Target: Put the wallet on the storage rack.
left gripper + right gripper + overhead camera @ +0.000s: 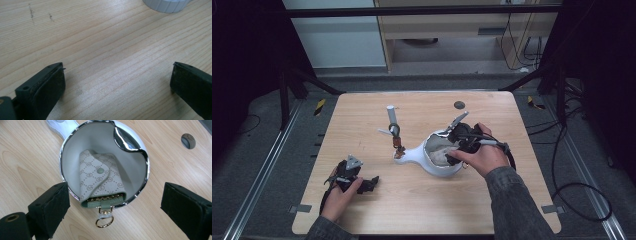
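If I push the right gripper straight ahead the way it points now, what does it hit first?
Most likely the patterned key case lying in the white pot, its ring end hanging over the near rim. The right gripper is open, jaws either side of that rim, so the rim could touch almost together; depth is unclear.

a wooden table (422,200) bears a white pot (432,159) and a grey tool (393,125).

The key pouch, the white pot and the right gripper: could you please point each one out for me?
key pouch (100,180), right gripper view, on its patterned flap.
white pot (72,157), right gripper view, on its inner wall.
right gripper (112,207), right gripper view, midway between its open jaws.
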